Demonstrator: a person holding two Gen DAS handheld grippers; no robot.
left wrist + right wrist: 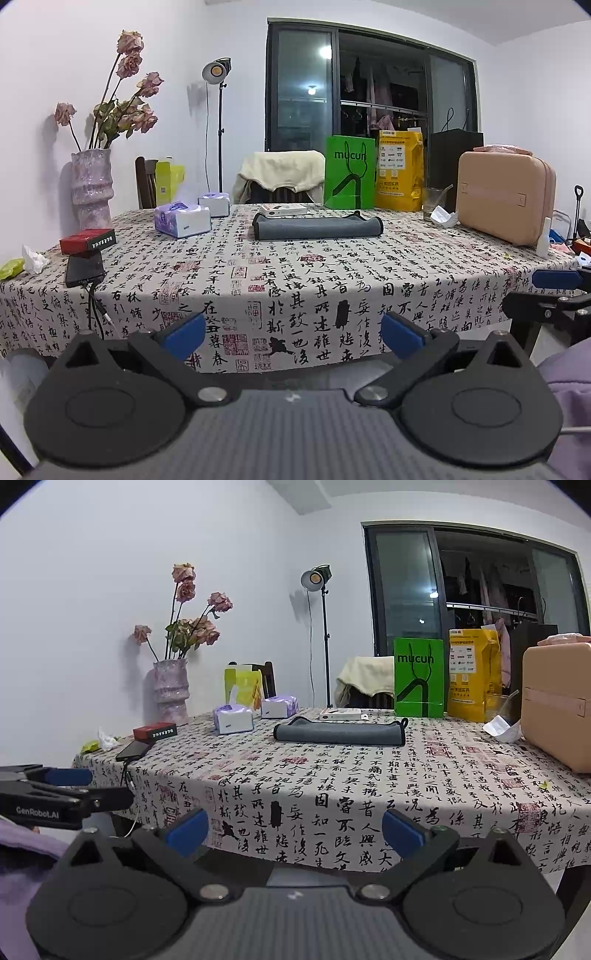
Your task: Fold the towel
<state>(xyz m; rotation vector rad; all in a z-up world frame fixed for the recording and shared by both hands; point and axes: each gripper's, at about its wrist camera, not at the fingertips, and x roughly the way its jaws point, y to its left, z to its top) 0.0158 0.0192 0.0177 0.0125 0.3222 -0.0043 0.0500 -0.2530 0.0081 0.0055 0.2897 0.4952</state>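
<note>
Left tongs (293,332) sitting apart, gripping nothing, hovering off the near edge of the worktop (332,273). Right tongs (293,829) doing the same, blue pads spread wide, level with the left pair. Grey towel (317,226) lying flat and folded well ahead of both tongs, centre of the worktop. Green bag (349,172) standing just behind it, tissue box (183,219) sitting ahead-left, pink case (504,199) ahead-right.

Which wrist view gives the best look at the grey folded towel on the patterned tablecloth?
The right wrist view: the grey folded towel lies unobstructed near centre, showing its top face, rounded fold and hanging loop. The left wrist view shows the same towel whole but flatter, more edge-on. Neither gripper touches it.
</note>
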